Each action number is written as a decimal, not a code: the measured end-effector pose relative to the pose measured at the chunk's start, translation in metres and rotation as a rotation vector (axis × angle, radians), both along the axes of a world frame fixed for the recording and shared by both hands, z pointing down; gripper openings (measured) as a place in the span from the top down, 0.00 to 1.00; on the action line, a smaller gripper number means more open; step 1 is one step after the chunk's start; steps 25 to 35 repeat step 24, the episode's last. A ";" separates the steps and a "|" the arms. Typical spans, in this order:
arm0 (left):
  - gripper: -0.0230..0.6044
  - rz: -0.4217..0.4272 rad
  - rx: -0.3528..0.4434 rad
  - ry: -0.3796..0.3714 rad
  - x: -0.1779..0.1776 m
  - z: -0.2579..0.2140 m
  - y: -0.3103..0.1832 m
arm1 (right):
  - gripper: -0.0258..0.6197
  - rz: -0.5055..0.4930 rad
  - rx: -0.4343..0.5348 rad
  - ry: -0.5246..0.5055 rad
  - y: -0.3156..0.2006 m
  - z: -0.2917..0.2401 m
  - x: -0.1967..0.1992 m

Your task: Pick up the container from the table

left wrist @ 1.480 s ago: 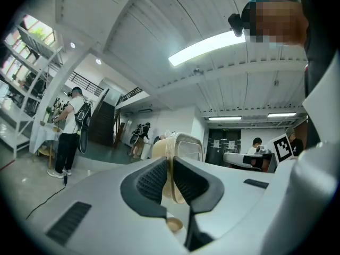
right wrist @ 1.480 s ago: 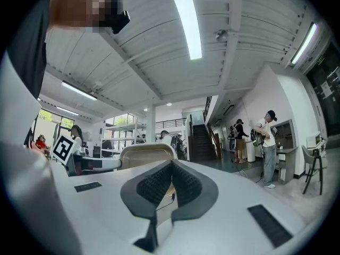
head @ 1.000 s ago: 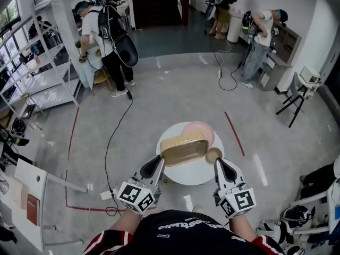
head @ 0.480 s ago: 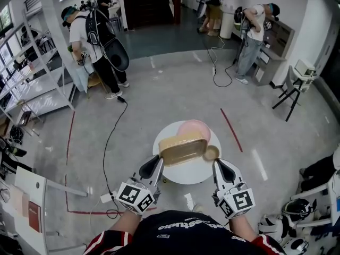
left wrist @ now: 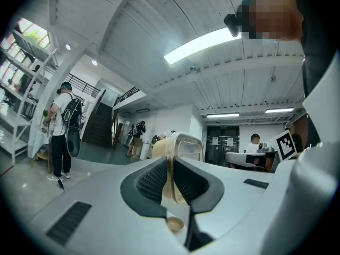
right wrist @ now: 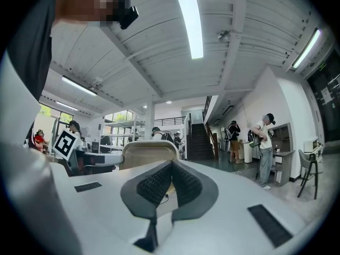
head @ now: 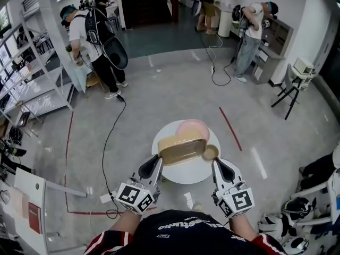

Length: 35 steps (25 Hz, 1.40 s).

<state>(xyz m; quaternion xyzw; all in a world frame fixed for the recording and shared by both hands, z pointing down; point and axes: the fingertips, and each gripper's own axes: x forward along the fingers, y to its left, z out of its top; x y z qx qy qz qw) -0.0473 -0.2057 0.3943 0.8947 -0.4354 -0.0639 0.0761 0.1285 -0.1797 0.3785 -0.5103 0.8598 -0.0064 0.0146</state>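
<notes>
Jaws of the left gripper (head: 158, 160) pinched the wall of the tan translucent rectangular plastic container (head: 183, 149), held over the round white table (head: 191, 175). The right gripper (head: 218, 163) sat clenched, empty, just beside it.

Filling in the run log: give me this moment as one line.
left gripper: jaws shut on container wall | right gripper: jaws shut, empty | container: over round white table
</notes>
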 end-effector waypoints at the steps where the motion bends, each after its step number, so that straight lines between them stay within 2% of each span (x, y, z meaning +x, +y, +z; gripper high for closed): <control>1: 0.88 0.001 0.002 -0.002 0.000 0.001 0.000 | 0.94 0.000 0.000 0.003 0.000 0.001 0.000; 35: 0.88 -0.010 0.002 -0.018 0.000 0.004 -0.007 | 0.94 0.004 -0.015 -0.008 -0.012 0.001 0.000</control>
